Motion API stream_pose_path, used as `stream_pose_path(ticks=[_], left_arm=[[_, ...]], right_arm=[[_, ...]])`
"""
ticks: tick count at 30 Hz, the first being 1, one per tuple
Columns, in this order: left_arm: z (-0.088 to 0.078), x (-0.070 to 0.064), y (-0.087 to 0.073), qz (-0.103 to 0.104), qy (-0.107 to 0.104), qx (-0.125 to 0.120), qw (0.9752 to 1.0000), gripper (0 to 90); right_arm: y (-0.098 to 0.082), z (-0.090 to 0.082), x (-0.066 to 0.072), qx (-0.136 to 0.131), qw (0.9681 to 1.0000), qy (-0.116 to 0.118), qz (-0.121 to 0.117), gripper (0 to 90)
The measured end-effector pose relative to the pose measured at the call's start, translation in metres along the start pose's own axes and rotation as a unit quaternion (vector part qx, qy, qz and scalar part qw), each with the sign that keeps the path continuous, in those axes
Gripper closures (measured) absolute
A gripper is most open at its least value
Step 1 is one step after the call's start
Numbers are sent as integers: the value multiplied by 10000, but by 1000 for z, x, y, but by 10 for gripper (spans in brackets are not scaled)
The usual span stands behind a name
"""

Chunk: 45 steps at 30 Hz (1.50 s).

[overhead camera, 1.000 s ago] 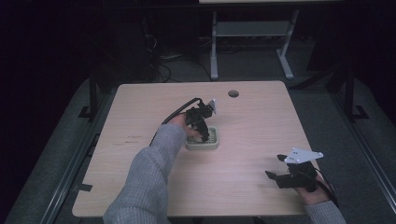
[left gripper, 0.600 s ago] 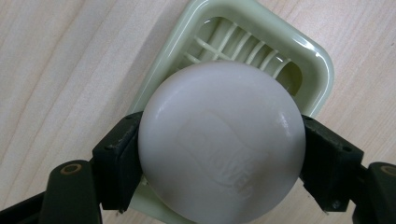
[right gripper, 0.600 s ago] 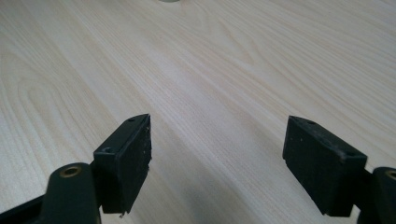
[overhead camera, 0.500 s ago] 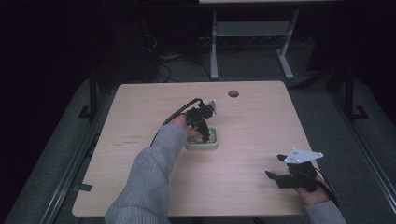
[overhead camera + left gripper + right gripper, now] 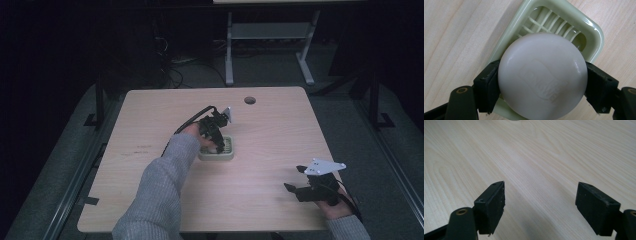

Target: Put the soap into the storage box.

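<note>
Resting near the bench's close right corner, the right hand-held gripper (image 5: pixel 291 188) lay with its jaws spread wide and nothing between them; its own view showed just bare wood grain between the two black pads, so it was probably parked out of the way while the other hand worked. The pale wooden bench (image 5: pixel 150 115) carried little else. Farther in, near the middle, a grey-sleeved forearm (image 5: pixel 160 185) reached forward to the left hand-held gripper (image 5: pixel 542 86), whose jaws were clamped on either side of a round white bar of soap (image 5: pixel 542 77) with a stamped logo on its face. The soap hung directly above a pale green plastic soap dish (image 5: pixel 596 37) with a slatted drain floor; whether it touched the slats could not be told. The side-on pinch likely suited the bar's slippery, rounded edge. Beyond the dish, a dark round cable hole (image 5: pixel 249 100) sat close to the bench's far edge.
</note>
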<state>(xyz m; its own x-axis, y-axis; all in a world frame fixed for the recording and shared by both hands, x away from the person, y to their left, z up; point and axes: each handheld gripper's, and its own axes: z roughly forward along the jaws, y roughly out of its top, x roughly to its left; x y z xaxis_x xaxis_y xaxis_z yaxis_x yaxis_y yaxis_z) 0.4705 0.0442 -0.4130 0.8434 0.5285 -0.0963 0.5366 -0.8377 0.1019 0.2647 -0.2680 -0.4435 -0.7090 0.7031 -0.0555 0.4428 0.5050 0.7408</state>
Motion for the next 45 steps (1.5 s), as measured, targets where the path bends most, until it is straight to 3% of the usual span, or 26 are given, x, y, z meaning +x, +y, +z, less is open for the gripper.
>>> stream_pose_path(ticks=[32, 45], left_arm=[[0, 1, -4, 28, 45, -48, 10000, 227], [-10, 2, -8, 18, 69, -231, 9997, 216]], right_arm=[[0, 0, -1, -16, 10000, -17, -21, 232], [1, 0, 0, 2, 10000, -3, -10, 232]])
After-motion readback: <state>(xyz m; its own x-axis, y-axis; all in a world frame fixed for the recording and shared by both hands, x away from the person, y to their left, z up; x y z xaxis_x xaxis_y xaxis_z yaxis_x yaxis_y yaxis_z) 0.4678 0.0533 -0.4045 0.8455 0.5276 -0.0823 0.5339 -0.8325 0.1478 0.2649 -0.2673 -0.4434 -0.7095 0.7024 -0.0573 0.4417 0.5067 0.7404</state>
